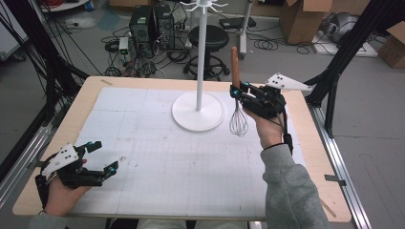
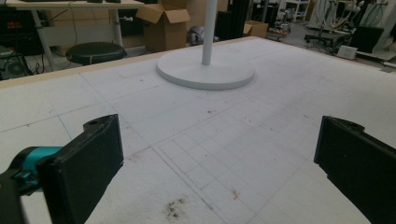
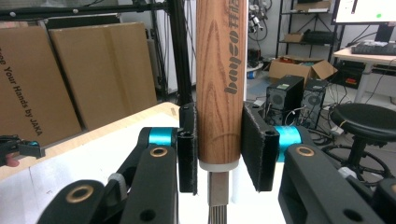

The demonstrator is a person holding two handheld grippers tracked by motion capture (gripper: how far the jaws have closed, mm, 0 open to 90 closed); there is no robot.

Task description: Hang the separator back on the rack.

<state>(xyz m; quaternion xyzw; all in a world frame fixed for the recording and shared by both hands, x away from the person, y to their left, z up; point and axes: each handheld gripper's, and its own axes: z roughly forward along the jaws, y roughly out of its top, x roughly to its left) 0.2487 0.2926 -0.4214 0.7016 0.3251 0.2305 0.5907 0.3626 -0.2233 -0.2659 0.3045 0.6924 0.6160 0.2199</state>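
A wire whisk [image 1: 237, 117] with a wooden handle [image 1: 234, 59] hangs upright, wires down, just right of the white stand's round base [image 1: 197, 116]. My right gripper [image 1: 237, 91] is shut on the lower end of the handle [image 3: 219, 84], with both pads pressed against the wood. The whisk's wires are off the table. The stand's pole [image 1: 199, 52] rises to hooks at the top. My left gripper [image 1: 102, 156] rests open near the table's front left corner, with nothing between its jaws [image 2: 219, 168]. It faces the stand's base [image 2: 205, 72] across the table.
The white gridded mat [image 1: 181, 167] covers most of the wooden table [image 1: 315, 143]. Black frame posts stand at both sides. A black stool [image 1: 208, 38], computer towers and cardboard boxes sit on the floor beyond the far edge.
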